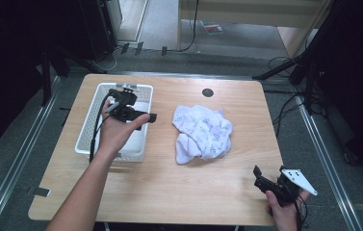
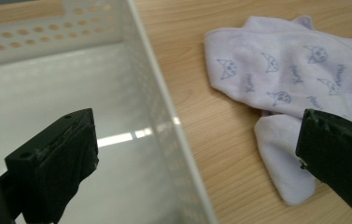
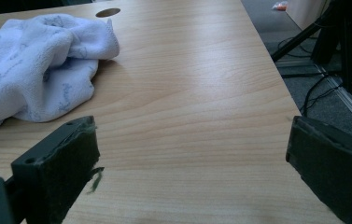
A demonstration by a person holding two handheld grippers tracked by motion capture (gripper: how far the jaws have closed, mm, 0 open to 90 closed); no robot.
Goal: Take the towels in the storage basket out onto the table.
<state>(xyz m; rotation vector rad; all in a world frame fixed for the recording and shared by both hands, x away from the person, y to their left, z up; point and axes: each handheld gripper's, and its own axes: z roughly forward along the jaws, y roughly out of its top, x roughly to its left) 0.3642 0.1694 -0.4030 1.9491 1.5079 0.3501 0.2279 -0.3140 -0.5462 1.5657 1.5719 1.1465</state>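
A basket [image 1: 99, 139] is sitting on the left half of the tabletop [image 1: 169, 183], toward the far edge. A crumpled towel [image 1: 202, 132] is lying near the middle, to the right of the basket and apart from it. The left gripper [image 1: 145, 117] is hanging over the basket's right wall, and the right gripper [image 1: 261, 178] is resting by the near right corner.
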